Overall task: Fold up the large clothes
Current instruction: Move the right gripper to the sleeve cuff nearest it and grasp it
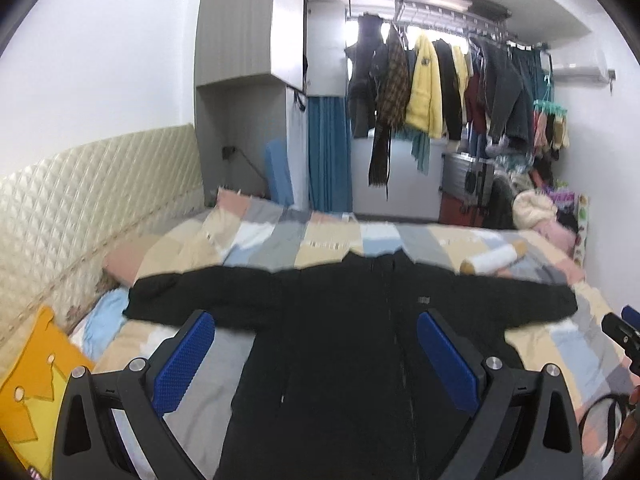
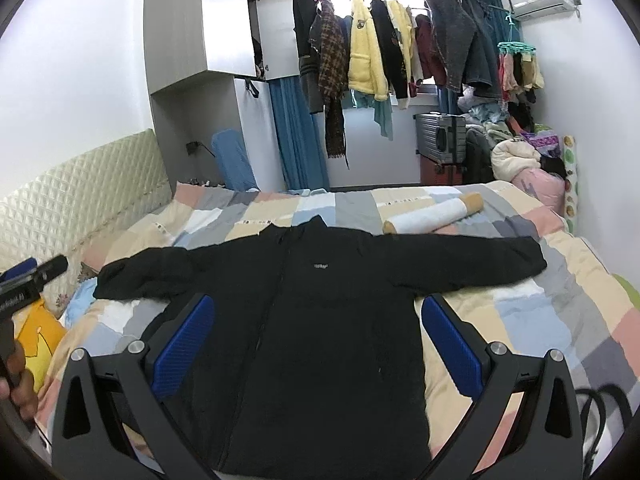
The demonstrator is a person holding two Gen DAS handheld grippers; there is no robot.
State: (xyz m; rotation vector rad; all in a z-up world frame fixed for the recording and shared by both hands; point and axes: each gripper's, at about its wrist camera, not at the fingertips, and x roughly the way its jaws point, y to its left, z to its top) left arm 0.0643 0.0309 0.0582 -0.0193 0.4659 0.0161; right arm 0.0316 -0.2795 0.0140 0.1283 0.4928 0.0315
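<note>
A black zip jacket lies flat, front up, on the patchwork bedspread, both sleeves spread out sideways. It also shows in the right wrist view. My left gripper is open and empty, hovering above the jacket's lower body. My right gripper is open and empty too, above the jacket's lower half. The right gripper's tip shows at the right edge of the left wrist view. The left gripper's tip shows at the left edge of the right wrist view.
A white roll lies on the bed beyond the right sleeve. A quilted headboard and an orange-yellow pillow are on the left. Hanging clothes, a suitcase and piled items stand beyond the bed.
</note>
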